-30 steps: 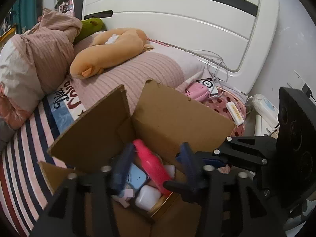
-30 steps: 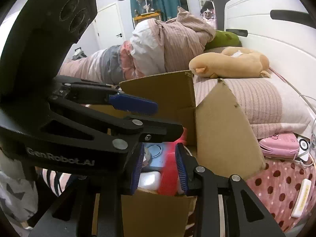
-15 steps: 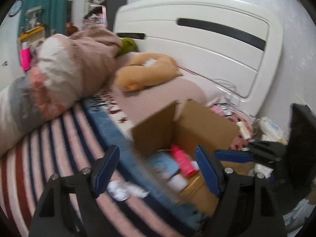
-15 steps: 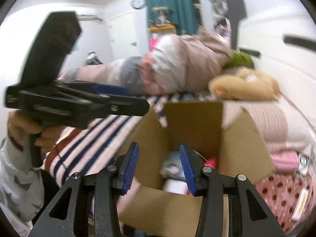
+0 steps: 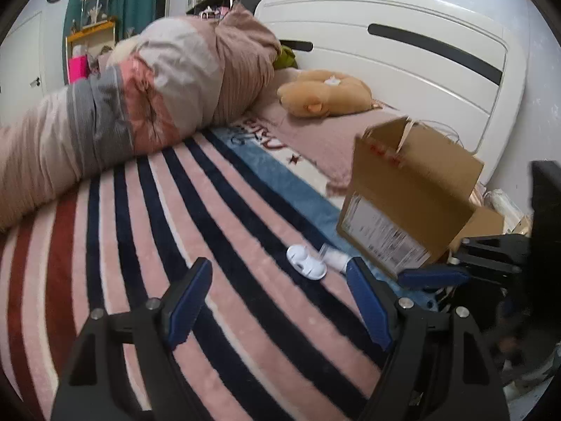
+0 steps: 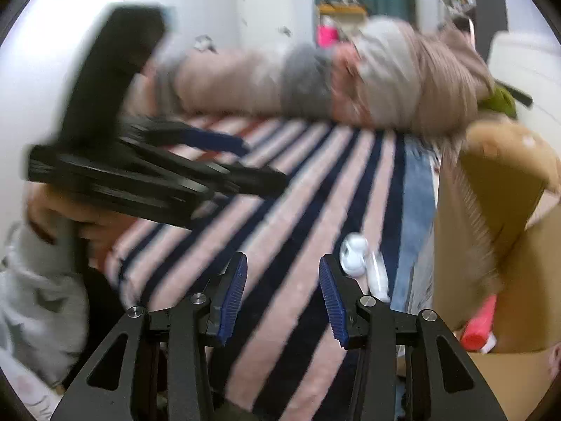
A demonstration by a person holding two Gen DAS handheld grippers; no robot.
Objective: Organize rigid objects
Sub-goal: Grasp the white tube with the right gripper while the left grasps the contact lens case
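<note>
We hold the left claw (image 5: 278, 301) spread wide and empty above the striped bedspread (image 5: 175, 231). Our right claw (image 6: 283, 296) is also parted, with nothing between its blue pads. The things to organize show in both views: a small white case (image 5: 305, 260) lies on the bedspread at centre right of the left view, touching a little clear bottle (image 5: 333, 254). Both lie just beside the cardboard box (image 5: 413, 203) at the right of the frame. In the right view the same white case sits just right of centre, and a pink bottle (image 6: 479, 326) shows inside the box at lower right.

We judge the step in hand to be picking up the white case for the box. To do it well, we should slow down first, since the right view is smeared with motion. We then centre one claw over the case alone, keeping the clear bottle outside the pads, and close across its narrower side. The bedding is soft, so we should press down lightly to avoid burying the case.
</note>
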